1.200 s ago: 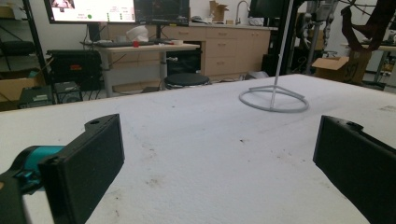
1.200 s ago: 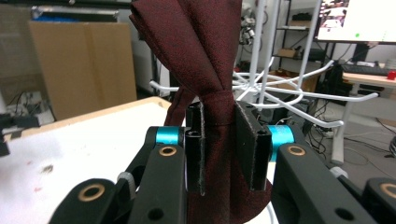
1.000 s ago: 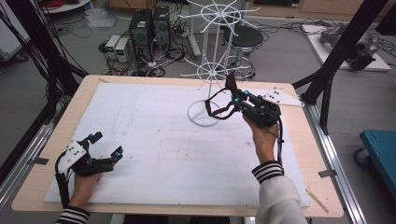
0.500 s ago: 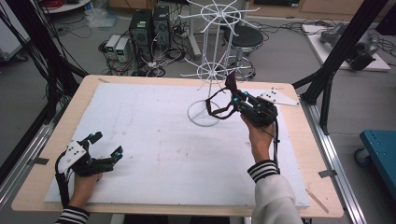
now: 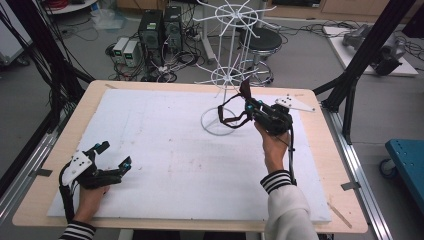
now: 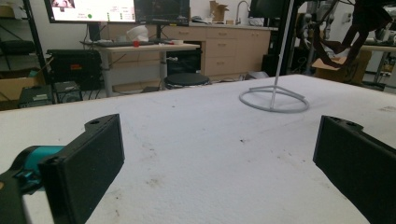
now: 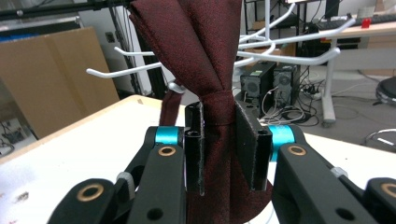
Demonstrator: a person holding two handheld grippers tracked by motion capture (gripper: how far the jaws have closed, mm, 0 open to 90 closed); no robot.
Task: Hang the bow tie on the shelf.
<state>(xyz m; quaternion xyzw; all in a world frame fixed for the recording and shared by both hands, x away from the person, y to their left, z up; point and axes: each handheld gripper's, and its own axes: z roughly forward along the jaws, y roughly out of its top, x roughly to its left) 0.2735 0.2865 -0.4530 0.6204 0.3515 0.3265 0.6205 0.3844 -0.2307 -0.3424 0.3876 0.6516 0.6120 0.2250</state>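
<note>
While the left hand-held gripper (image 5: 111, 154) gapes wide, the right hand-held gripper (image 7: 219, 140) clamps a maroon tie (image 7: 205, 60).

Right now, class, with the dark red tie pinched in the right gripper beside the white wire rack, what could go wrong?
The tie is bunched between the right gripper's jaws, so it might slip.
Its loose loop hangs near the rack and could snag a prong.
The left gripper rests open far off, so it cannot steady the rack.

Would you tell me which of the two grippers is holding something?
The right gripper, raised beside the white wire rack, is shut on the dark red tie; the left gripper rests open.
</note>
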